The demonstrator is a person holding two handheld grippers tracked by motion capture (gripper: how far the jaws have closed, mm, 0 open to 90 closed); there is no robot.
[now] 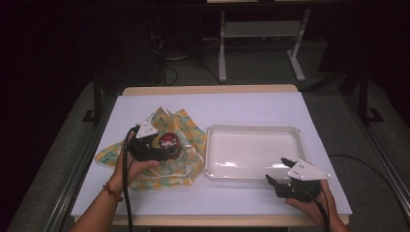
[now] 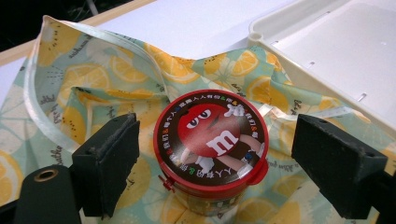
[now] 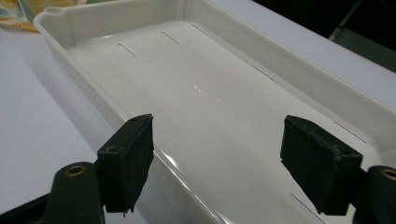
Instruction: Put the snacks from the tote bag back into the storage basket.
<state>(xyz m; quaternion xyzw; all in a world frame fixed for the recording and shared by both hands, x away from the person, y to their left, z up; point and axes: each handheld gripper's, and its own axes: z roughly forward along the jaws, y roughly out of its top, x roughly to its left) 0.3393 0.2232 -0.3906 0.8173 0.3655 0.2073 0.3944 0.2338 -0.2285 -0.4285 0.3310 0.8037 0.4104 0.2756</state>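
Two grippers, left gripper (image 2: 210, 154) jaws apart around red-lidded tub (image 2: 211, 140) on cloth (image 2: 93, 79), right gripper (image 3: 217, 158) jaws apart over tray (image 3: 224, 107)

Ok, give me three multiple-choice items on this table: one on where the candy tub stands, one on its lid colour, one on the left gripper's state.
1. Where does the candy tub stand?
A. in the white tray
B. on the lemon-print cloth
C. on the bare table

2. What colour is the lid's rim?
A. red
B. blue
C. green

3. How is the left gripper set?
A. shut on the tub
B. shut on the cloth
C. open, one jaw on each side of the tub

Answers: 1 B, the lemon-print cloth lies under the tub, beside the white tray. 2 A, the lid has a red rim. 3 C, gaps show between both jaws and the tub.
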